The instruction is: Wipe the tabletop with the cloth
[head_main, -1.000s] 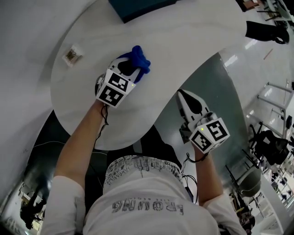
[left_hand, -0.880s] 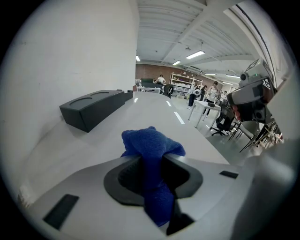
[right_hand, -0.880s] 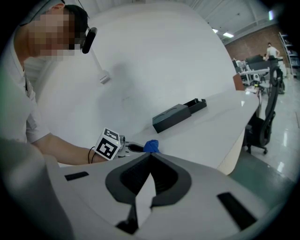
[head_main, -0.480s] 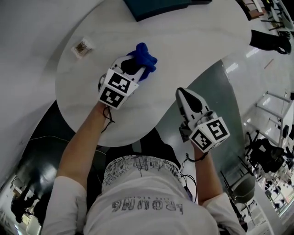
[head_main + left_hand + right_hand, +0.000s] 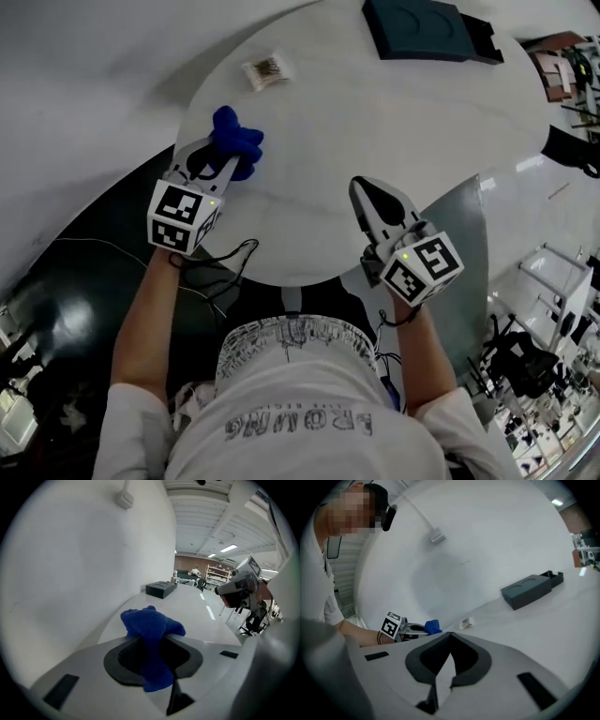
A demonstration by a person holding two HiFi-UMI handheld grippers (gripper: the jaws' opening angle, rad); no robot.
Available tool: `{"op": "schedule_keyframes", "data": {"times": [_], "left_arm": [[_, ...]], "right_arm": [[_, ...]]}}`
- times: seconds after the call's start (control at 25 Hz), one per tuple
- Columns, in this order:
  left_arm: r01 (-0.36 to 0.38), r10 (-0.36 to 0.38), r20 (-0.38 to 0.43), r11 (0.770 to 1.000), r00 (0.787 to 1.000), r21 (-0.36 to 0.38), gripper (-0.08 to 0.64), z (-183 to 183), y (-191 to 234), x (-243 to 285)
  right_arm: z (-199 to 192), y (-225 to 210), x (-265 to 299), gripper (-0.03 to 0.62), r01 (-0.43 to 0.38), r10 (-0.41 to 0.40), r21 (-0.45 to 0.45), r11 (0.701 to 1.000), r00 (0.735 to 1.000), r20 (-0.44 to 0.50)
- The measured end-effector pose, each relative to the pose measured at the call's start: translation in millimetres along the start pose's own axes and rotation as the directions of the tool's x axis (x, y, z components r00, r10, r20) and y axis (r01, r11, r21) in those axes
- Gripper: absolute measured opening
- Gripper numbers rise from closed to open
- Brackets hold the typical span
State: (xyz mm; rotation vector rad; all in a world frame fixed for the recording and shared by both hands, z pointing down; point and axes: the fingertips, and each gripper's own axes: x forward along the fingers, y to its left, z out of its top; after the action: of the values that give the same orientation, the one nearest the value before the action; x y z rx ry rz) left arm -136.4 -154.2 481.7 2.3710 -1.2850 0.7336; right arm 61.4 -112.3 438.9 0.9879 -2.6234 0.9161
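1. Your left gripper (image 5: 218,161) is clenched on the blue cloth (image 5: 235,147); in the left gripper view the cloth (image 5: 153,626) runs down between the two jaws and bunches up in a wad past their tips
2. The cloth sits at the left side of the round white table (image 5: 375,141), close to its rim, and the wad looks to rest on the tabletop, though actual contact is hard to confirm
3. Your right gripper (image 5: 371,194) has its jaws drawn together with the tips meeting, and the right gripper view shows nothing between them (image 5: 450,637)
4. That right gripper is over the near edge of the table, well apart from the cloth, and points across the tabletop
5. A small packet (image 5: 264,72) lies on the table beyond the cloth, apart from it; the right gripper view shows it (image 5: 465,622) just past your left gripper (image 5: 412,630)
6. A dark tray (image 5: 424,28) rests at the far side of the table, well away from both grippers; the same tray (image 5: 530,590) shows in the right gripper view
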Motion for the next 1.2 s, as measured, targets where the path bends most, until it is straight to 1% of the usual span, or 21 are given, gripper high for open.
{"op": "schedule_keyframes", "data": {"times": [0.12,0.2,0.28,0.4,0.6,0.68,0.92,1.04,1.2], "left_arm": [[-0.065,0.064,-0.040,0.998,0.997,-0.024,0.121,-38,44,-49],[-0.088,0.086,-0.064,0.996,0.994,-0.034,0.121,-62,65,-73],[-0.094,0.090,-0.083,0.995,0.992,-0.045,0.121,-80,73,-84],[-0.078,0.071,-0.115,0.996,0.991,-0.054,0.121,-99,73,-79],[-0.003,-0.002,-0.160,1.000,0.987,-0.031,0.121,-120,54,-50],[0.013,-0.017,-0.168,1.000,0.986,-0.028,0.121,-125,48,-41],[0.016,-0.022,-0.166,0.999,0.986,-0.036,0.121,-124,48,-42],[0.033,-0.036,-0.168,0.999,0.985,-0.021,0.121,-120,39,-35],[0.089,-0.084,-0.172,0.996,0.982,0.024,0.120,-104,9,-12]], "right_arm": [[-6,39,34,0.008,-0.048,0.048,-0.020,0.999,0.998,-0.030],[-12,65,55,0.008,-0.077,0.075,-0.031,0.997,0.996,-0.047],[-16,81,68,0.008,-0.094,0.092,-0.036,0.995,0.994,-0.062],[-21,88,77,0.008,-0.098,0.095,-0.038,0.994,0.992,-0.079],[-27,82,80,0.008,-0.067,0.064,-0.032,0.997,0.993,-0.097],[-29,80,79,0.009,-0.053,0.050,-0.031,0.998,0.994,-0.096],[-28,73,70,0.008,-0.030,0.028,-0.020,0.999,0.996,-0.087],[-29,62,60,0.008,-0.016,0.016,-0.008,1.000,0.997,-0.078],[-27,42,41,0.008,0.012,-0.011,0.009,1.000,0.998,-0.059]]}}
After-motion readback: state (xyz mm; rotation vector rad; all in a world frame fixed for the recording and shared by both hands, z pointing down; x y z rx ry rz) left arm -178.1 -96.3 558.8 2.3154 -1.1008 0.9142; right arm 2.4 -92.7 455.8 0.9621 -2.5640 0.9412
